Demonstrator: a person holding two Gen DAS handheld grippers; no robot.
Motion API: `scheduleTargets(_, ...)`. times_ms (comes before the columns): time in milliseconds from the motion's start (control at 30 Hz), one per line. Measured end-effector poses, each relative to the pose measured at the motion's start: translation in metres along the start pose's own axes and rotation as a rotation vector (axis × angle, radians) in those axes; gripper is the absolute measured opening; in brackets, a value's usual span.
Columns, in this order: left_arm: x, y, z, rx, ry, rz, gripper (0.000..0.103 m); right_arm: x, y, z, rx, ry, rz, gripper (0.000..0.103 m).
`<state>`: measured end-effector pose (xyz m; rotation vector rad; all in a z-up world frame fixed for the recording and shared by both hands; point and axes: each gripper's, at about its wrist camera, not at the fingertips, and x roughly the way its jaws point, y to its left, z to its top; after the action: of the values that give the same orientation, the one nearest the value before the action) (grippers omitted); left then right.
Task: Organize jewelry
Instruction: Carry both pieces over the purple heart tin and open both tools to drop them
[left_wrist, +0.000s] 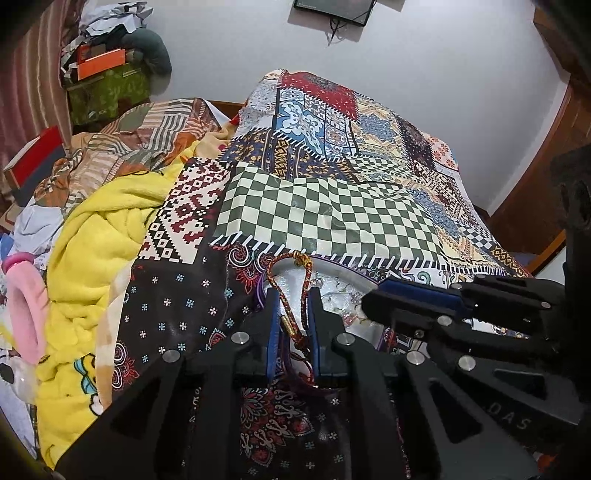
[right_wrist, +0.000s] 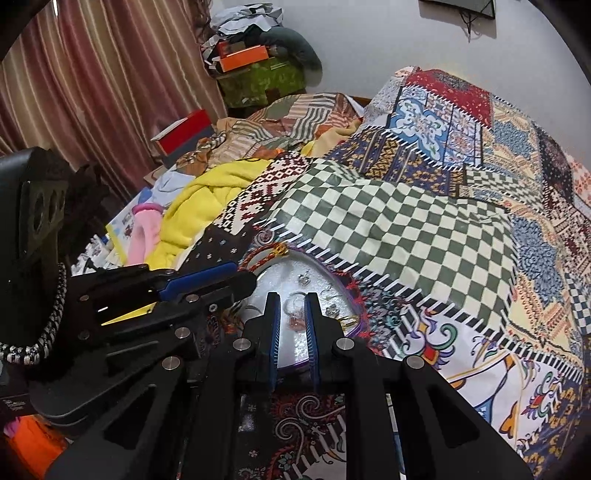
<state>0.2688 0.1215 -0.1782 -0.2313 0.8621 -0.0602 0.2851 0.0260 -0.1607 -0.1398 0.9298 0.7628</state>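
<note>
A white glittery tray (right_wrist: 271, 278) with a purple rim lies on the patterned bedspread. Small silver earrings (right_wrist: 304, 277) and a reddish piece (right_wrist: 296, 320) lie on it. My right gripper (right_wrist: 291, 300) hovers low over the tray, jaws narrowly apart, with the reddish piece and a ring between the fingers. A red-and-gold braided cord (left_wrist: 304, 291) with a gold clasp (left_wrist: 287, 326) loops over the tray rim (left_wrist: 351, 275). My left gripper (left_wrist: 293, 295) straddles the cord, its blue pads a small gap apart. The right gripper (left_wrist: 373, 301) is beside it.
The patchwork bedspread (left_wrist: 332, 218) rises into a hump behind the tray. A yellow blanket (left_wrist: 96, 236) and a pink item (left_wrist: 24, 314) lie left. Boxes (right_wrist: 255, 79) and clothes pile up by the curtain (right_wrist: 92, 85). A beaded cord (right_wrist: 44, 325) hangs at the left edge.
</note>
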Motion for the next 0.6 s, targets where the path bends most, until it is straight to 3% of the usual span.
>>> scheduleTargets(100, 0.0, 0.002, -0.002, -0.012, 0.002, 0.0, 0.024, -0.001, -0.004, 0.0, 0.01, 0.004, -0.015, 0.017)
scheduleTargets(267, -0.001, -0.001, -0.002, -0.01, 0.005, -0.008, 0.025, -0.009, -0.008, 0.0, 0.029, -0.006, -0.015, 0.019)
scheduleTargets(333, -0.003, -0.004, -0.002, -0.006, 0.0, -0.004, 0.036, -0.014, -0.009, 0.001, 0.034, -0.017, -0.016, 0.019)
scheduleTargets(433, -0.008, -0.007, -0.002, 0.001, -0.017, 0.007, 0.044, -0.023, -0.009, 0.003, 0.037, -0.04, -0.029, 0.019)
scheduleTargets(600, -0.023, -0.008, 0.0, 0.004, -0.044, 0.037, 0.045, -0.039, -0.005, 0.004, 0.037, -0.075, -0.03, 0.019)
